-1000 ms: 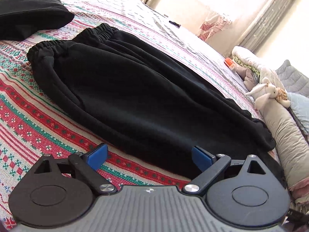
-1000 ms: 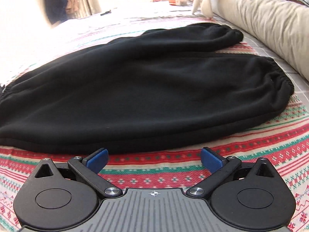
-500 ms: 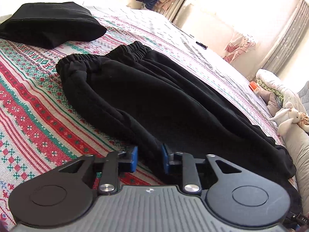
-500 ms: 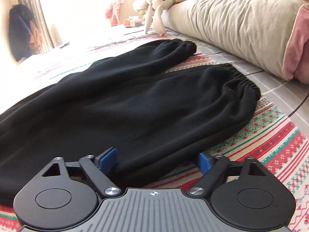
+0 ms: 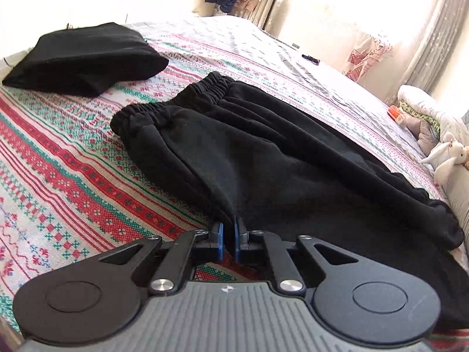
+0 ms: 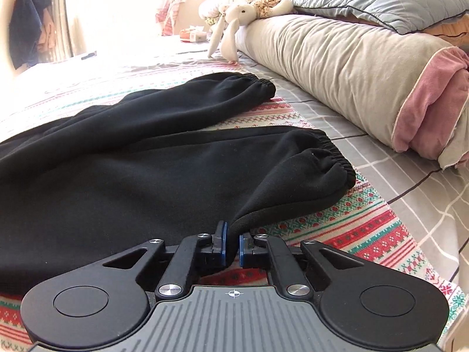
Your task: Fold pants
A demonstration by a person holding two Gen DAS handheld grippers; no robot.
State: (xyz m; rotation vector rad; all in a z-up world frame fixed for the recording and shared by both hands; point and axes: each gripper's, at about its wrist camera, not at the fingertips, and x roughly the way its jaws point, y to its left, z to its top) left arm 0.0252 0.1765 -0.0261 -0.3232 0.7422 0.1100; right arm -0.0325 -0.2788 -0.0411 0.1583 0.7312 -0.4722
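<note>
Black sweatpants (image 5: 263,152) lie flat on the patterned bedspread (image 5: 73,176), waistband (image 5: 176,99) at the far left, the two cuffed legs toward the pillows. My left gripper (image 5: 229,231) is shut on the near side edge of the pants, on the waist half. In the right wrist view the pants (image 6: 132,170) spread to the left, and my right gripper (image 6: 232,242) is shut on the near edge of the near leg, just short of its elastic cuff (image 6: 337,158). The far leg's cuff (image 6: 258,85) lies beyond.
A folded black garment (image 5: 85,55) lies at the far left of the bed. A long beige bolster (image 6: 346,67), pillows and a plush rabbit (image 6: 234,20) line the right side. A small dark remote (image 5: 310,58) lies far back on the bed.
Both grippers moved in to the near edge of the pants and closed on the fabric; one second ago both were open and short of it.
</note>
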